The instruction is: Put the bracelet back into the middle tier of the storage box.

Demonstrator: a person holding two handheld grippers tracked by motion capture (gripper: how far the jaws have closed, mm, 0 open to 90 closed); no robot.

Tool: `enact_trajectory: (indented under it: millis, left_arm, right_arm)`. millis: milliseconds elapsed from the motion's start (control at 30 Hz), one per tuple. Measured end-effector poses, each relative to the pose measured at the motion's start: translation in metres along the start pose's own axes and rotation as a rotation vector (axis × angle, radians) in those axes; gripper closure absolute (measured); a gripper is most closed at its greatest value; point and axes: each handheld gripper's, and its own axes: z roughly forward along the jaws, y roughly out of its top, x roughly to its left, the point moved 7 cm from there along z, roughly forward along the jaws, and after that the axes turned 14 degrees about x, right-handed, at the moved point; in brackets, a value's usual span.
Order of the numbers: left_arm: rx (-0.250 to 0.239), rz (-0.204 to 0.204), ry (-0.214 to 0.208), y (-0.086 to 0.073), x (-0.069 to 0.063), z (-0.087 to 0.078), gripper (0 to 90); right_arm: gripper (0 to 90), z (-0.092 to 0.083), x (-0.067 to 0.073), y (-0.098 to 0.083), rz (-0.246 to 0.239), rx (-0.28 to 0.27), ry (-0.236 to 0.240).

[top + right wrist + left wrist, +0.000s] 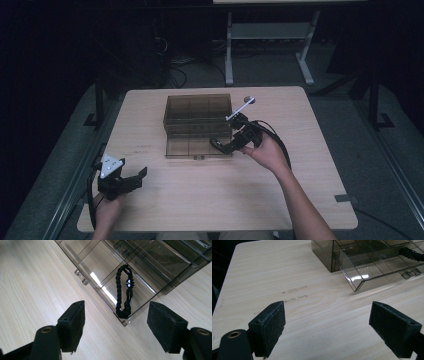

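A black braided bracelet [124, 291] lies in the near right corner compartment of a smoky, see-through plastic organizer box [160, 262]. The bracelet is a long, narrow loop of woven cord, its two strands running almost side by side, with a small dark bead or charm partway along that carries two pale spots. It rests flat on the clear bottom of its compartment, one end close to the box's corner. In the high view the box [197, 117] sits near the middle of the table, a little to the far side, and looks like two hinged halves lying open, each split by thin walls into a grid of compartments; the other compartments you can see hold nothing. Two small clasps stick out from its near edge. Your right gripper [116, 328] hovers just above that corner with its two black padded jaws spread wide apart and nothing between them; the bracelet sits beyond the gap. In the high view your right hand [267, 152] holds this gripper at the box's near right corner. Your left gripper [327, 331] is well apart from the box, over the near left part of the pale wood-grain table [225, 195], jaws also wide apart and holding nothing.
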Motion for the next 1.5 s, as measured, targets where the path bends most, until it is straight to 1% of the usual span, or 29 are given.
enact_trajectory:
  millis: [433, 533, 567, 967, 1300, 1500]
  left_arm:
    - [0.005, 0.007, 0.001, 0.0, -0.001, 0.0, 13.1]
    - [0.003, 0.006, 0.001, 0.0, -0.001, 0.0, 13.1]
    - [0.002, 0.0, 0.0, 0.0, -0.001, 0.0, 13.1]
    - [0.006, 0.005, 0.003, -0.001, -0.001, 0.001, 13.1]
    - [0.007, 0.006, 0.005, -0.001, -0.001, 0.001, 13.1]
    - [0.006, 0.006, 0.004, -0.001, -0.002, 0.001, 13.1]
  right_arm:
    - [29.2, -0.006, -0.001, -0.013, -0.001, 0.002, -0.017]
    - [29.0, -0.006, -0.002, -0.017, 0.004, 0.008, -0.016]
    - [29.0, -0.006, -0.002, -0.018, 0.003, 0.006, -0.02]
    - [28.7, -0.011, -0.006, -0.033, 0.014, 0.008, -0.033]
    - [28.6, -0.01, -0.008, -0.046, 0.016, 0.013, -0.039]
    - [28.5, -0.01, -0.006, -0.052, 0.02, 0.016, -0.038]
